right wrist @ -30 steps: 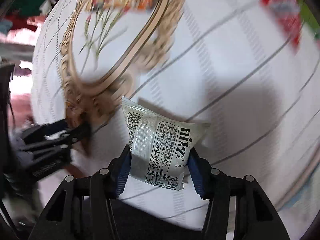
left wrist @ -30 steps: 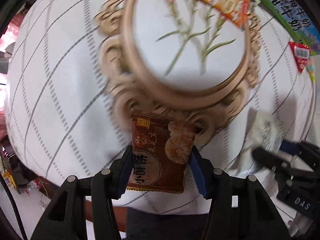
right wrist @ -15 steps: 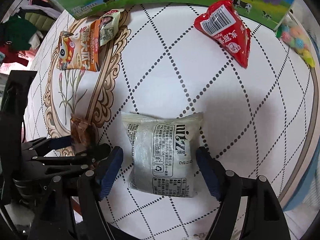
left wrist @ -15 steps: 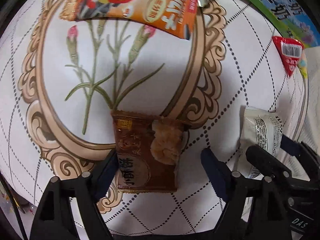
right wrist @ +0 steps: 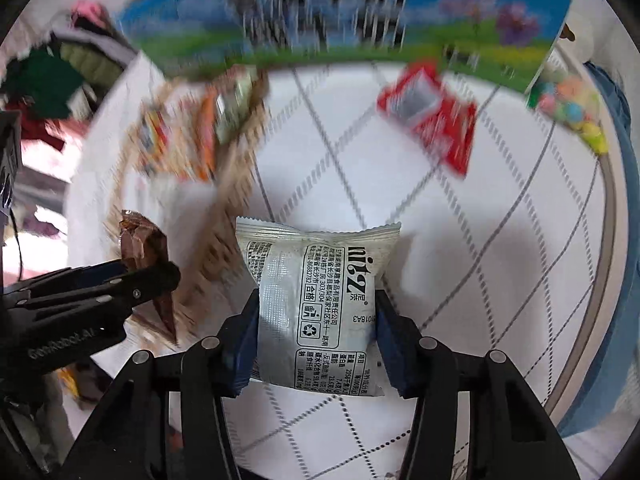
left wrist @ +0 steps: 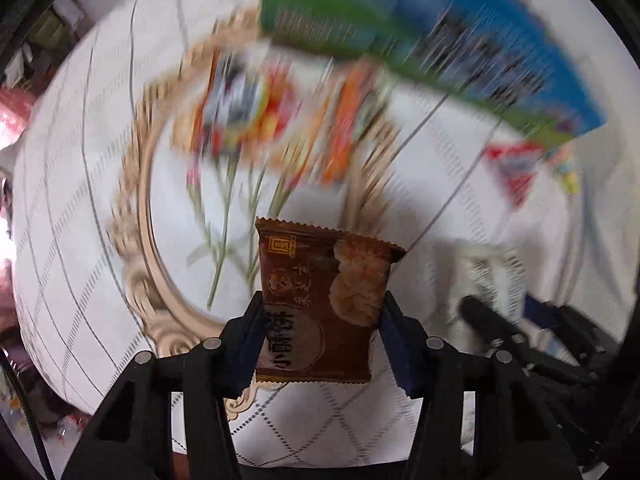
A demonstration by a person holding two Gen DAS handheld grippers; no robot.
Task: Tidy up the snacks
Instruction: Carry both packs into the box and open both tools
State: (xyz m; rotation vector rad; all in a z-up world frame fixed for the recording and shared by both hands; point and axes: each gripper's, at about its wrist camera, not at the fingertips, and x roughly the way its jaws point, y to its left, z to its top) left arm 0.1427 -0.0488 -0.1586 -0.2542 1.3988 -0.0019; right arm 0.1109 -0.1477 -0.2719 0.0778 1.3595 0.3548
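My left gripper (left wrist: pixel 320 332) is shut on a brown biscuit packet (left wrist: pixel 320 304) and holds it above the white quilted cloth, over the gold oval frame print (left wrist: pixel 140 240). My right gripper (right wrist: pixel 316 336) is shut on a silver-white snack packet (right wrist: pixel 320 300) held above the cloth. The right gripper with its packet shows at the right of the left wrist view (left wrist: pixel 492 316). The left gripper with the brown packet shows at the left of the right wrist view (right wrist: pixel 144 248). An orange snack bag (left wrist: pixel 260 112) lies blurred inside the oval.
A green and blue milk carton box (right wrist: pixel 340 24) stands along the far edge of the cloth. A red triangular packet (right wrist: pixel 436 120) lies at the right back, with a bag of coloured candies (right wrist: pixel 572 112) beyond it. Clutter lies off the table's left side.
Half a second ago both grippers stood open around their packets lying on the cloth. Now both are shut on them and have lifted them; the views are blurred by motion.
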